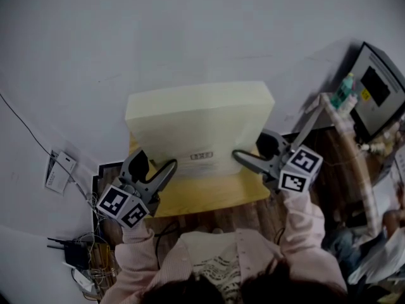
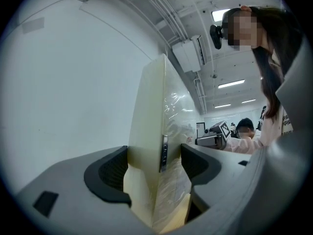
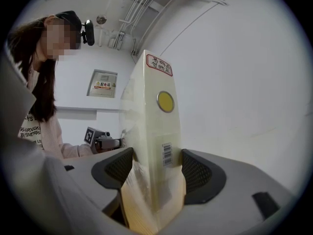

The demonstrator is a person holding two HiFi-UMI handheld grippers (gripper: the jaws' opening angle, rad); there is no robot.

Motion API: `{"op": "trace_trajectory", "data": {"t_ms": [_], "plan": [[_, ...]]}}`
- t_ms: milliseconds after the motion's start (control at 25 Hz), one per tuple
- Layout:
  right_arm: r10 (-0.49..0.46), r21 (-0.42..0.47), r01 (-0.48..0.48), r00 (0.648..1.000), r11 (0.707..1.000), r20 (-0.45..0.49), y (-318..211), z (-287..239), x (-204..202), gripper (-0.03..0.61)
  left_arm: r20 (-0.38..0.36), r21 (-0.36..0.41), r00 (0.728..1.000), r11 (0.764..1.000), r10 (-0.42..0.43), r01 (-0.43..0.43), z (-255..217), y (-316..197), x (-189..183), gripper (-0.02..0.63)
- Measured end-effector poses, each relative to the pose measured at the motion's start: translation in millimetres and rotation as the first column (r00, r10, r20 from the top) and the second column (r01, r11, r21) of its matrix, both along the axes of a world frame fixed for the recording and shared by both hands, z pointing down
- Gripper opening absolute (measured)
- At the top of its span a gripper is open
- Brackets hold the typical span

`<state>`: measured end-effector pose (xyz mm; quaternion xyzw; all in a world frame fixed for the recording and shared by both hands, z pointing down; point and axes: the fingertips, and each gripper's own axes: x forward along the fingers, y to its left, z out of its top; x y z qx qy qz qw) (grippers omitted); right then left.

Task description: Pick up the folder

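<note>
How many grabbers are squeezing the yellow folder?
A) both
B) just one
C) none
A: the left gripper and the right gripper each clamp one end of the folder.

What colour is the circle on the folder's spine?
Yellow: the circle on the folder, best in the right gripper view.
</note>
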<state>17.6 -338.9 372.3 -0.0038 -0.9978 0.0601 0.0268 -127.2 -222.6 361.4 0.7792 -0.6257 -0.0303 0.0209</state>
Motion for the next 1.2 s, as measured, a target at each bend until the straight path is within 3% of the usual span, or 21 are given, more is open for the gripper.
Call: {"op": "trace_trajectory", "data": {"t_ms": [1200], "plan": [[0.037, 0.050, -0.038, 0.999, 0.998, 0.013, 13, -7, 5, 0.316, 0.009, 0.031, 1.000, 1.000, -0.005, 0.005, -8, 12, 5, 0.347]]}}
